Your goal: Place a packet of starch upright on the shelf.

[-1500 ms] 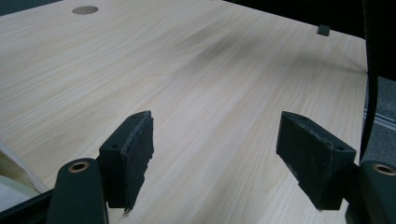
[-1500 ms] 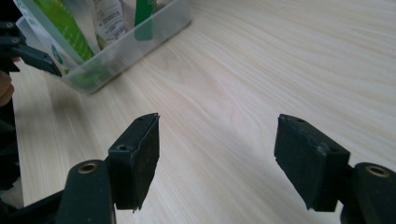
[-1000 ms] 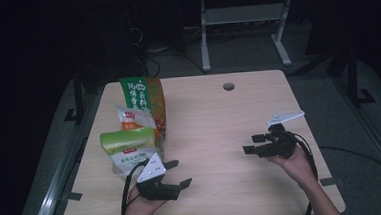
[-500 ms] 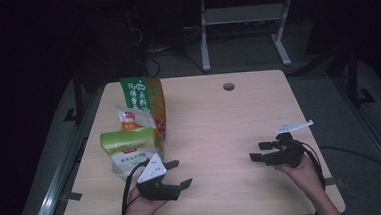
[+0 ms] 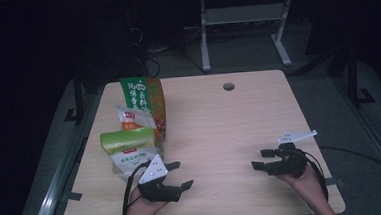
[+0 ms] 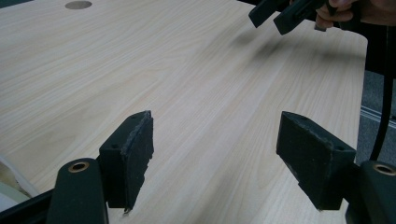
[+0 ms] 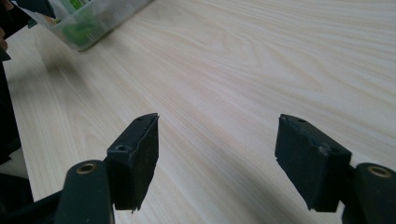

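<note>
Three snack bags stand in a cluster at the table's left: a tall green and orange bag (image 5: pixel 143 101), a small white and orange packet (image 5: pixel 133 118) and a green and white bag (image 5: pixel 129 152), whose clear edge shows in the right gripper view (image 7: pixel 93 23). My left gripper (image 5: pixel 181 174) (image 6: pixel 215 154) rests just right of the green and white bag, near the front edge, open with only bare wood between its pads. My right gripper (image 5: pixel 260 159) (image 7: pixel 217 154) hovers low over the table's right front, pointing left, open and holding nothing. It also appears far off in the left gripper view (image 6: pixel 280 11).
The light wooden table (image 5: pixel 219 125) has a round cable hole (image 5: pixel 229 86) near its far edge. Cables trail from both grippers off the front edge. A metal stand (image 5: pixel 244 29) and dark floor lie beyond the table.
My right gripper has drawn back toward the front edge and sunk a little closer to the table. The left gripper and the bags have stayed put.
</note>
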{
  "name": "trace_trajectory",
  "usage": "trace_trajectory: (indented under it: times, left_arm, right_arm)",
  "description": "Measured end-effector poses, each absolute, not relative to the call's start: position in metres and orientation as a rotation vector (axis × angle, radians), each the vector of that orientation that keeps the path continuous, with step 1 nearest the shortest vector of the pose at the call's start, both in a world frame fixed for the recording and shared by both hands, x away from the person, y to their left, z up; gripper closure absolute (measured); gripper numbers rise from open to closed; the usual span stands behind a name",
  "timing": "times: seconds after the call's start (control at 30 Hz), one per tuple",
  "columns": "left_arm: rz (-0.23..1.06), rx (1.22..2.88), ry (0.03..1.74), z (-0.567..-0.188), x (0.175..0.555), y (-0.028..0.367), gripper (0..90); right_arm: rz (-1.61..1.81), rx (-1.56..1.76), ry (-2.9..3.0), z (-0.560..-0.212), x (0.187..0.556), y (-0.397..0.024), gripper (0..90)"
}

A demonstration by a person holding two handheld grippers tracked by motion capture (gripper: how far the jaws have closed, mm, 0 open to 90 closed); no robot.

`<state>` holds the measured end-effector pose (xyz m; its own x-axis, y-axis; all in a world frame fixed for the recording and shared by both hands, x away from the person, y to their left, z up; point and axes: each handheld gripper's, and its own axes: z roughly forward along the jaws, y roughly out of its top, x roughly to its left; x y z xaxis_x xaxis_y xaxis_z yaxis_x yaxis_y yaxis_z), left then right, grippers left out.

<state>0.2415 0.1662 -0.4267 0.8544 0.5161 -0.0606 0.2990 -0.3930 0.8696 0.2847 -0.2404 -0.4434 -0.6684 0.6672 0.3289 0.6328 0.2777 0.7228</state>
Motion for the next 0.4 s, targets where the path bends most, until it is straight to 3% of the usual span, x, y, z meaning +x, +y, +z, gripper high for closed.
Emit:
trace_trajectory:
  times: [0.4]
  left_arm:
    - [0.234, 2.02, 0.577, -0.429, 0.239, 0.161, 27.4]
  right_arm:
    - [1.422, 1.229, 2.437, -0.447, 0.267, -0.23, 28.9]
